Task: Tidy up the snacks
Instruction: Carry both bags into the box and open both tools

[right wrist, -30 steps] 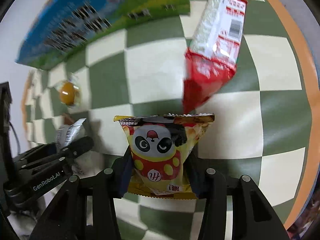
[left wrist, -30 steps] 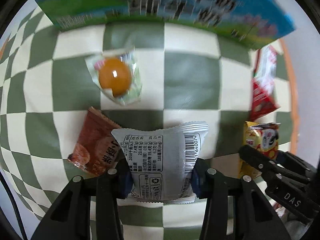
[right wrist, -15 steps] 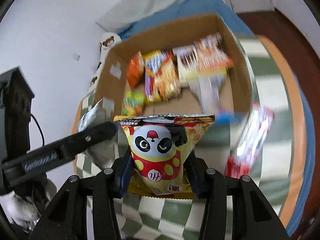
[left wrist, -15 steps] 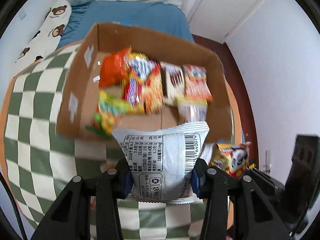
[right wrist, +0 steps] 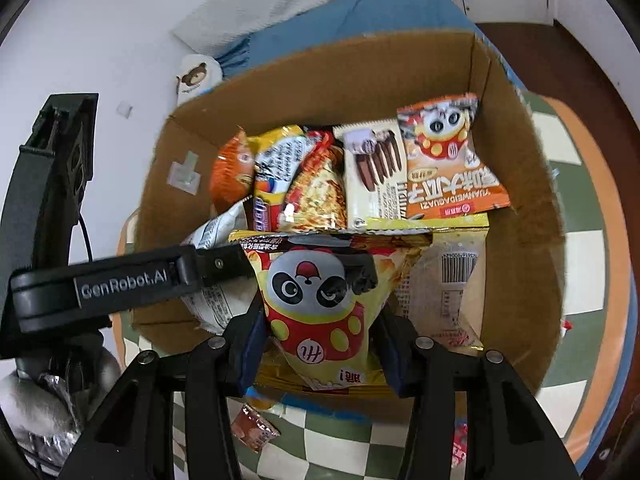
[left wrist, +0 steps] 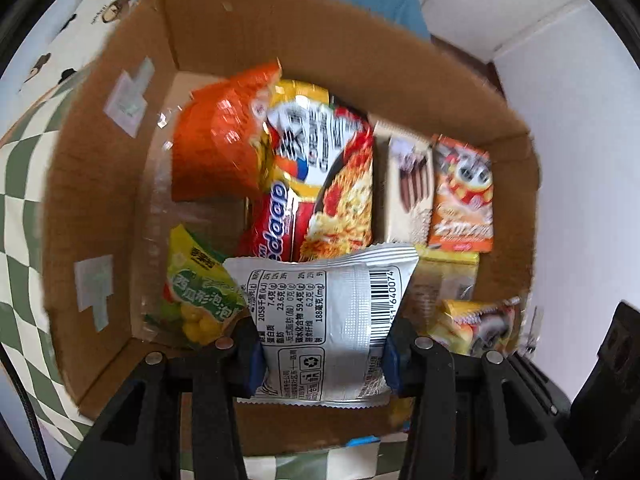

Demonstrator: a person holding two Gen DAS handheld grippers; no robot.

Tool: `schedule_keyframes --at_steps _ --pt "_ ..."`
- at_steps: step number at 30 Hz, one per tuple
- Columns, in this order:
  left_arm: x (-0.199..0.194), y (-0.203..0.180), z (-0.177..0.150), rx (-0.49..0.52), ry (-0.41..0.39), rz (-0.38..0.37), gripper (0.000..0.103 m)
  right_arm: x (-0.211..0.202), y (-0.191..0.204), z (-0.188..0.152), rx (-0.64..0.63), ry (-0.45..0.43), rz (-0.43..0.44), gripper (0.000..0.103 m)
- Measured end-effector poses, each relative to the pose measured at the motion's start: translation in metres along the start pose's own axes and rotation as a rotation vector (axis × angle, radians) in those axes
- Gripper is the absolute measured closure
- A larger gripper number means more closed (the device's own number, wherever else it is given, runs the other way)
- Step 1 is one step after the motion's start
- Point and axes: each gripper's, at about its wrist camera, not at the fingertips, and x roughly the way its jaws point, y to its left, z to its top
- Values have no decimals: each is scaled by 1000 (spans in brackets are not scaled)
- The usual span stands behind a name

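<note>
Green-and-cream checked bench (left wrist: 16,216) carries an open cardboard box (left wrist: 96,184) filling both views; blue bedding (right wrist: 360,12) behind it, upper frame. Left claw (left wrist: 322,354) narrowly closed, pads pinching a silver packet (left wrist: 320,320), barcode and nutrition print facing the camera, over the box's near edge at lower centre. Right claw (right wrist: 318,346) has a yellow panda packet (right wrist: 320,300) between its jaws, which have just been opening; whether the pads still press it is unclear; it hangs over the box's near side. Inside the box: orange bag (left wrist: 216,140), noodle pack (left wrist: 320,168), biscuit-stick pack (right wrist: 376,172), orange panda packet (right wrist: 448,152). A second ago both claws hung above the bench among scattered snacks; now both are over the box.
</note>
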Motion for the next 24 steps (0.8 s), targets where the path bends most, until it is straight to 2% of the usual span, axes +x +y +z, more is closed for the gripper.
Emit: schedule_keyframes --at_steps 1,2,3,5,9,16,24 --pt "7 1 1 1 19 2 58 6 -2 2 8 16 1 26" --pt "12 2 1 -7 37 -1 51 11 -6 3 20 27 -4 15" --pt "15 4 0 -10 43 -8 47 14 -7 4 21 30 -7 14" --pt "18 6 -2 -10 28 13 21 18 -11 5 11 44 -27 15" --pt "19 8 -5 -12 13 24 19 24 -16 5 -9 71 -70 8" --pt "4 10 -15 9 -43 55 19 12 -21 -2 -29 39 -144 7" --pt "-36 7 -47 78 -189 145 19 -23 -20 -15 -15 -53 -201 7"
